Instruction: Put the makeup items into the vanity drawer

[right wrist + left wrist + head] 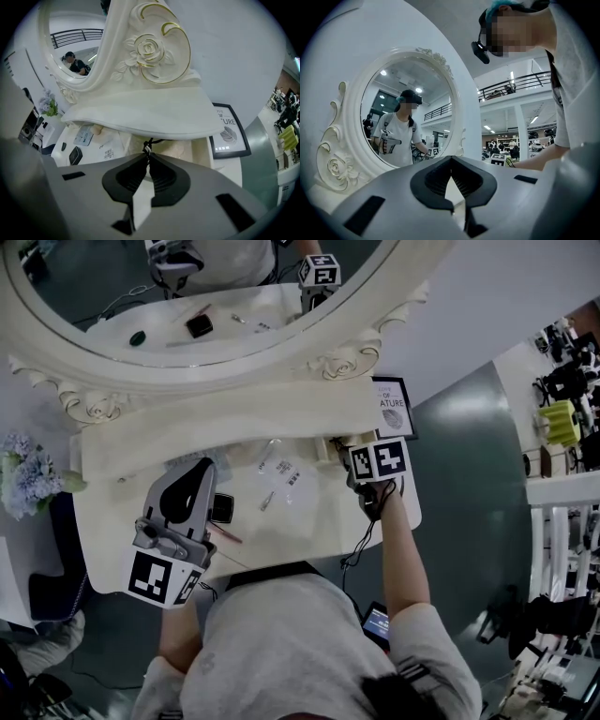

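My right gripper [341, 455] [148, 151] is at the right end of the white vanity table [309, 531], under its shelf. It is shut on a thin black-and-white pull cord [147, 145] at the cream drawer [180, 149]. My left gripper [201, 471] [451, 176] hovers over the table's left part, shut and empty, pointing at the mirror [410, 117]. Loose on the tabletop lie a black compact [222, 508] [75, 155], a clear tube [269, 454], a white sachet [288, 473] [108, 153], a small stick [267, 500] and a pink pencil [226, 534].
An ornate oval mirror [187, 296] and a curved shelf [234, 413] rise behind the tabletop. A framed sign [392, 407] [229, 131] leans at the right end. Pale blue flowers [26, 474] stand left of the table. A phone [377, 621] hangs at my waist.
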The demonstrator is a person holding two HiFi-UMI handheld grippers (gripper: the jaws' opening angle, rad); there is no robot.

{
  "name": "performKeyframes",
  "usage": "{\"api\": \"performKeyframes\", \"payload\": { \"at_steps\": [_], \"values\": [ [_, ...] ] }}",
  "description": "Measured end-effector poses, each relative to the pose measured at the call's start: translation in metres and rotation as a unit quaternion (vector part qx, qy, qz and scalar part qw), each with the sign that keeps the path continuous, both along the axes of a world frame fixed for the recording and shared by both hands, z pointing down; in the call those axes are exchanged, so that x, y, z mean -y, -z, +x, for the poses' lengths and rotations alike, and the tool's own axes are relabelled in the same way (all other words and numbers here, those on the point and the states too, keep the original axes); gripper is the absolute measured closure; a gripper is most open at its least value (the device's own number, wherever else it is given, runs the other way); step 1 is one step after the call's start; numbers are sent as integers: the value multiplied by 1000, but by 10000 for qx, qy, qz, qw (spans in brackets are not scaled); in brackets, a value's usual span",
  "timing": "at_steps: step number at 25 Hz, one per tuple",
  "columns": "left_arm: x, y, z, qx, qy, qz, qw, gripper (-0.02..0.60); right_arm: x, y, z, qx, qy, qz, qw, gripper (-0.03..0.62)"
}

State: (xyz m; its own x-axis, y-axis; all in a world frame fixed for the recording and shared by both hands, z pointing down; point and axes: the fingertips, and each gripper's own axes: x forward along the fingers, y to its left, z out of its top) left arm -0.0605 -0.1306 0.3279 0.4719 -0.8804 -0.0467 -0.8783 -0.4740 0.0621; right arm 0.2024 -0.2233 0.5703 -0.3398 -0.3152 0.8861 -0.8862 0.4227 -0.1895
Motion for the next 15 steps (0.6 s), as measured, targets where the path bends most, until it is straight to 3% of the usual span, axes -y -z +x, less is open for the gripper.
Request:
{"api": "performKeyframes", "payload": {
  "at_steps": [15],
  "values": [
    [-10, 4, -6, 51, 50, 21, 10000, 568, -1, 3, 1, 176, -333, 323, 9988, 562]
  ]
}}
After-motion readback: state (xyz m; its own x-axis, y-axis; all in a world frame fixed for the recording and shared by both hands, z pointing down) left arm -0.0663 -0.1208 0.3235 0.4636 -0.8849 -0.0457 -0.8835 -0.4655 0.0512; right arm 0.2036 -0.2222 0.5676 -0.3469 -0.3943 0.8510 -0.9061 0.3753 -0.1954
